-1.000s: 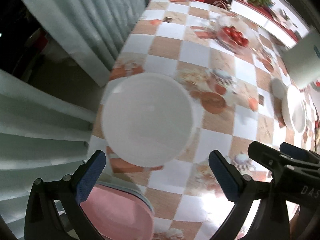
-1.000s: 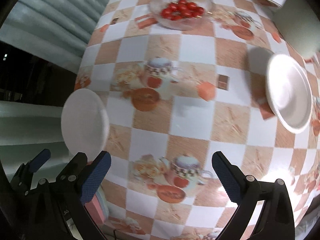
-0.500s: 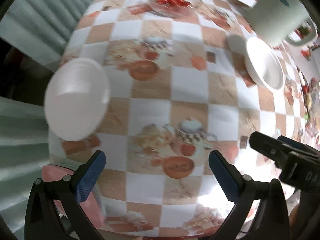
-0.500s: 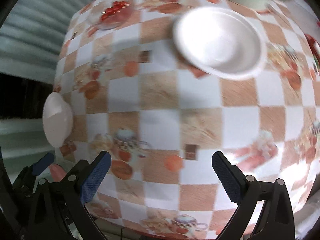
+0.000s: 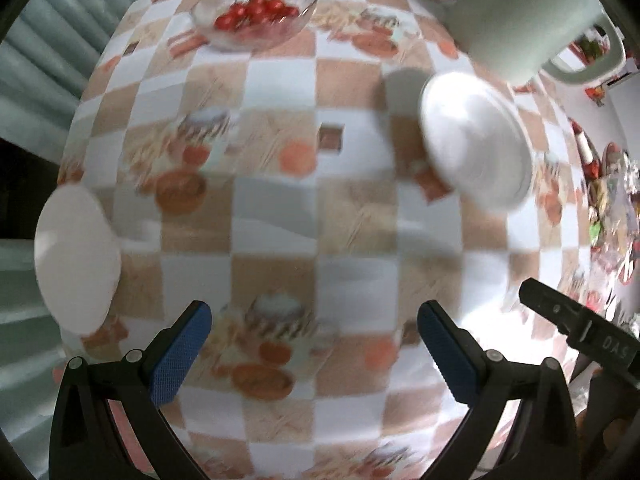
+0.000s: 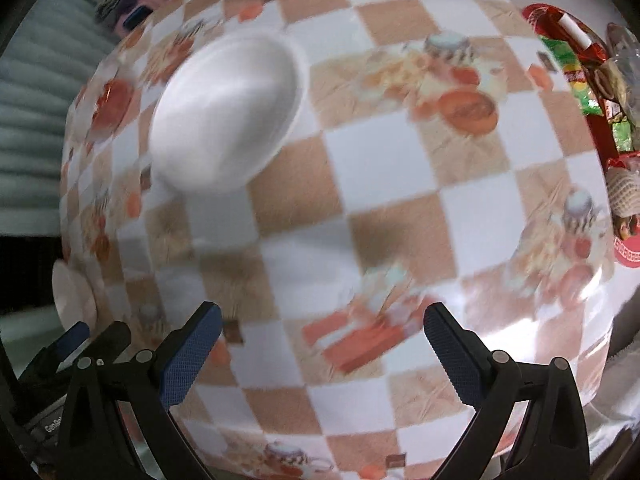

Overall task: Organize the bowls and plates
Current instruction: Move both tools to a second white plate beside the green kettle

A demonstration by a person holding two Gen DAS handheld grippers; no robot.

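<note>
My right gripper (image 6: pixel 322 354) hangs wide open and empty over the checked tablecloth (image 6: pixel 384 168); the shallow round white bowl (image 6: pixel 226 118) lies ahead and to its left. The left gripper (image 5: pixel 314 350) (equally splayed, holding nothing) has the flat white plate (image 5: pixel 76 256) far to its left. Since a second ago both views have swung rightward, the bowl looming larger.

Checkered tablecloth (image 5: pixel 280 216) covers table; pale corrugated wall (image 5: pixel 36 80) at left; bright glare.
</note>
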